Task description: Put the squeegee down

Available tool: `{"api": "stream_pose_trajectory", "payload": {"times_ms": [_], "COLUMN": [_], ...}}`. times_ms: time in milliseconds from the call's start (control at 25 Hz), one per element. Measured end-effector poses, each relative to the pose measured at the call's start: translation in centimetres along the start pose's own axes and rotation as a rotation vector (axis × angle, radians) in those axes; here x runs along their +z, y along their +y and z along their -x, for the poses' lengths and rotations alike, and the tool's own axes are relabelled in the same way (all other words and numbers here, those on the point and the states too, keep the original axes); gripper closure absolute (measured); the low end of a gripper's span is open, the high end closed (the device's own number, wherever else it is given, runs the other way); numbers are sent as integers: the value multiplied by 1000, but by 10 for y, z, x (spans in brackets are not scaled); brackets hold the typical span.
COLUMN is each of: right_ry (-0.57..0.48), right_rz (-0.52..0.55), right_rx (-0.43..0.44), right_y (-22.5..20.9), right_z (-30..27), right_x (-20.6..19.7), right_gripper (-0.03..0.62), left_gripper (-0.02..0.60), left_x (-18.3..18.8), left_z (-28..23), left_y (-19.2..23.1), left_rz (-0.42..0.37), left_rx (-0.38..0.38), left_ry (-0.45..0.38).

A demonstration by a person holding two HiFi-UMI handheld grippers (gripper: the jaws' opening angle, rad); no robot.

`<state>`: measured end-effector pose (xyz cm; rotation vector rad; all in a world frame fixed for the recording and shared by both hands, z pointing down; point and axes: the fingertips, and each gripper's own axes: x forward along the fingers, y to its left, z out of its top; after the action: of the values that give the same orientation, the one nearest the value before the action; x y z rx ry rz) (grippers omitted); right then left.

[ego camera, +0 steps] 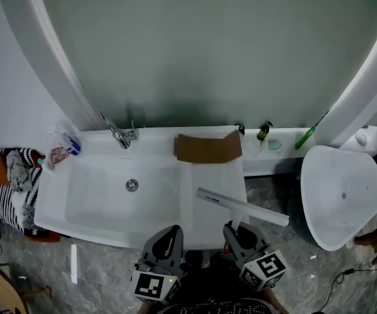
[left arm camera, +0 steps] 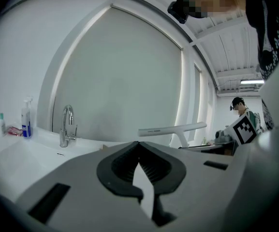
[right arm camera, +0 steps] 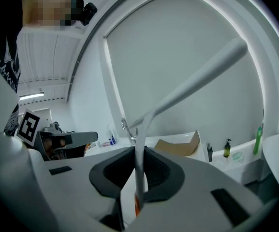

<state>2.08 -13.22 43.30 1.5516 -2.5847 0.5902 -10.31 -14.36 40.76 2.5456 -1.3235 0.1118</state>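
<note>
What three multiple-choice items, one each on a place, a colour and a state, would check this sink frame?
1. Where does the brown cardboard lie?
A. In the basin
B. On the counter, right of the faucet, at the foot of the mirror
C. On the floor

2. What colour is the squeegee?
A. White
B. Red
C. Black

3. In what state is the right gripper?
A. Open and empty
B. Out of every view
C. Shut on the squeegee's handle

Answers:
1 B: the head view shows it flat on the counter behind the basin's right side.
2 A: its bar and handle are white in all three views.
3 C: the right gripper view shows the handle clamped between the jaws.
</note>
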Motion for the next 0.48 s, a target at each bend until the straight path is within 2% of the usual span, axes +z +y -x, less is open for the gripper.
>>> {"api": "stream_pose_trajectory", "payload": {"times_ms": [480], "right_ry": [24], "right_rz": [-27], "right_rx": [-7], "right_y": [-3], "right_z": [-12], "right_x": [-4], "right_gripper": [539], "left_gripper": [577], "left_x": [-6], "left_z": [-8], "left_y": [12], "left_rz": [28], "left_rx": [11], "left_ry": [34]}}
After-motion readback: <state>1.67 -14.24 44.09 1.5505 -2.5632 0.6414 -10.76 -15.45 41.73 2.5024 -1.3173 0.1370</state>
